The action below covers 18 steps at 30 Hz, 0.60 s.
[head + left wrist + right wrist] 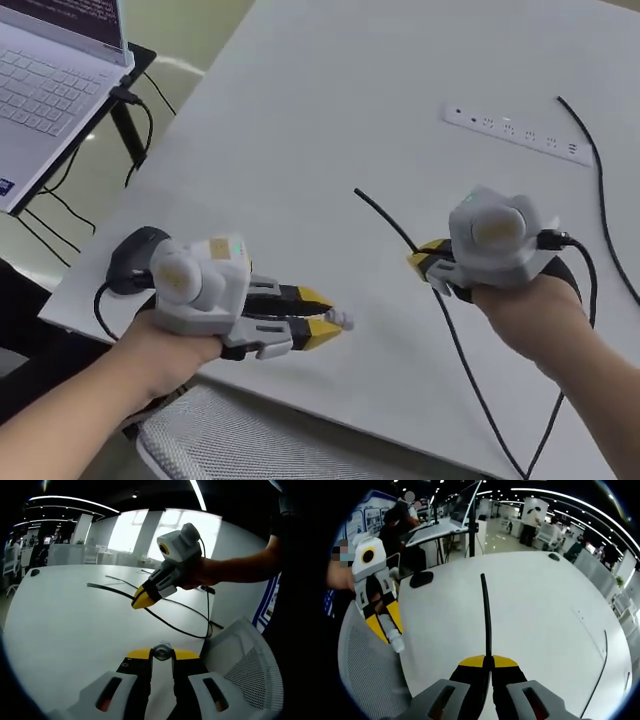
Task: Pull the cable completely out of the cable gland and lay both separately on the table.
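Nearest, the left gripper is clamped on the small cable gland at its 2 jaw tips, over the table's near edge. Well apart to the right, the right gripper pinches the black cable. Its free end points far-left, clear of the gland, so each likely just needs setting down. The cable's other end runs off the near edge, cut off.
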Tool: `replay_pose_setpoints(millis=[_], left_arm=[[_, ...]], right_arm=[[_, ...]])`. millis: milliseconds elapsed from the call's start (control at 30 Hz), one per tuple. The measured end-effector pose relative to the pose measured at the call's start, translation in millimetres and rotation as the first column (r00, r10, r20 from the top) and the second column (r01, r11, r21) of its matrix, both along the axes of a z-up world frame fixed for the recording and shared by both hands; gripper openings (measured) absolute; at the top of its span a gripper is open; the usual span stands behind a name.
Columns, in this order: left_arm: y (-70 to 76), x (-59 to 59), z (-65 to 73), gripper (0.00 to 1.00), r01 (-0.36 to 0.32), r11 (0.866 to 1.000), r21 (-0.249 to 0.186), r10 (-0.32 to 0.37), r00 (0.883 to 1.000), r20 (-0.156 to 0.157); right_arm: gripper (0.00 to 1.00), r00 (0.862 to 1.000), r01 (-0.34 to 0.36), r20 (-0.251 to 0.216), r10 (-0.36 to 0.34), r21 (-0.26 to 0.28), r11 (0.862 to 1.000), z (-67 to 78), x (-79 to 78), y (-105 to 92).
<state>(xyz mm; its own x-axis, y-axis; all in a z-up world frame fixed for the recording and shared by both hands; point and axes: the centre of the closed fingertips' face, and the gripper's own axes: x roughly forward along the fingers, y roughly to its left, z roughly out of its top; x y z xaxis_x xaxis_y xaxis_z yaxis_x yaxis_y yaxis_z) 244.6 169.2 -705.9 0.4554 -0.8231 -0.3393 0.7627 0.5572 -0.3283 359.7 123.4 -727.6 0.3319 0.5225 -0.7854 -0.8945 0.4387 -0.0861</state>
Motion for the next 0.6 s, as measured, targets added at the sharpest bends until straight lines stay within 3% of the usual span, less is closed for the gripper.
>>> replay_pose_setpoints(millis=[400,600], left_arm=[[17.4,1.2,-16.9,0.15,0.004,1.000,0.007,-0.004,1.000,-0.014],[31.6,1.3,-37.5,0.15,-0.013,1.000,0.019,0.014,0.999,-0.036]], right_arm=[[0.00,0.994,-0.110,0.010,0.111,-0.054,0.992,-20.6,2.8,42.2],[0.00,0.983,-0.184,0.001,0.185,-0.073,0.980,-34.2,-2.6,67.8]])
